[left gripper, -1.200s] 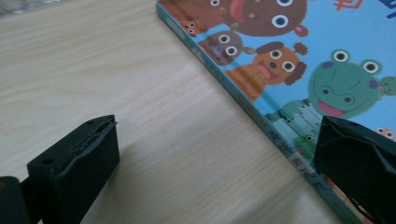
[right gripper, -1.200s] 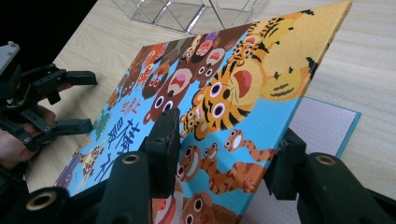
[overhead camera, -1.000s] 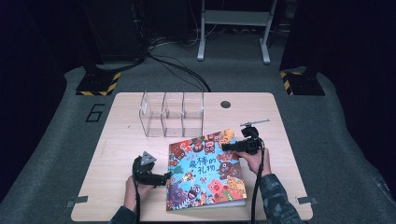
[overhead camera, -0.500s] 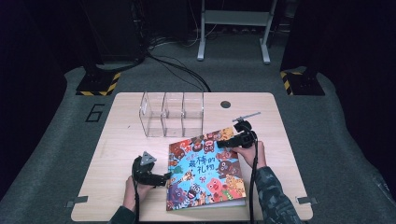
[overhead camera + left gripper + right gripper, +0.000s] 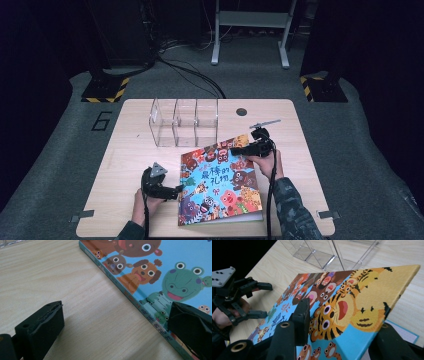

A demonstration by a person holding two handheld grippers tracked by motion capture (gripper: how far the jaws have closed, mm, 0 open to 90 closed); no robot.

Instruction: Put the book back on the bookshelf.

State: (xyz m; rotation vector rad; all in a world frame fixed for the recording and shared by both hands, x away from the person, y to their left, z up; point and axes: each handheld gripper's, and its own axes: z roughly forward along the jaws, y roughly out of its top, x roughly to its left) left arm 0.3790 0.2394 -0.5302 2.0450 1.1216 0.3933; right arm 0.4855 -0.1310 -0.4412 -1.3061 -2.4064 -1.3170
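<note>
Bench (image 5: 125, 150): pale wood, rounded corners, a small dark hole near its far edge; grey carpet around it.
Left claw (image 5: 176, 190): held low in the person's left hand at the near left of the bench, pointing right at the book's spine edge. In the left gripper view its jaws stood wide apart with bare wood between them; the spine ran just inside the right-hand jaw, and whether that jaw touched the book I could not tell. Nothing was gripped.
Organizer (image 5: 184, 121): clear plastic, three upright compartments, standing on the far part of the bench behind the book and apart from it.
Book (image 5: 220, 185): a picture book with a blue cover crowded with cartoon animals, lying at the near middle of the bench, spine to the left. Its front cover was lifted at the far right corner, tilted up off the pages, with a pale page showing beneath in the right gripper view.
Right claw (image 5: 235, 150): held in the person's right hand at the book's far right corner. Its jaws had just been closing and were clamped on the raised cover (image 5: 362, 305), one jaw on the tiger picture above, the other under the cover.
</note>
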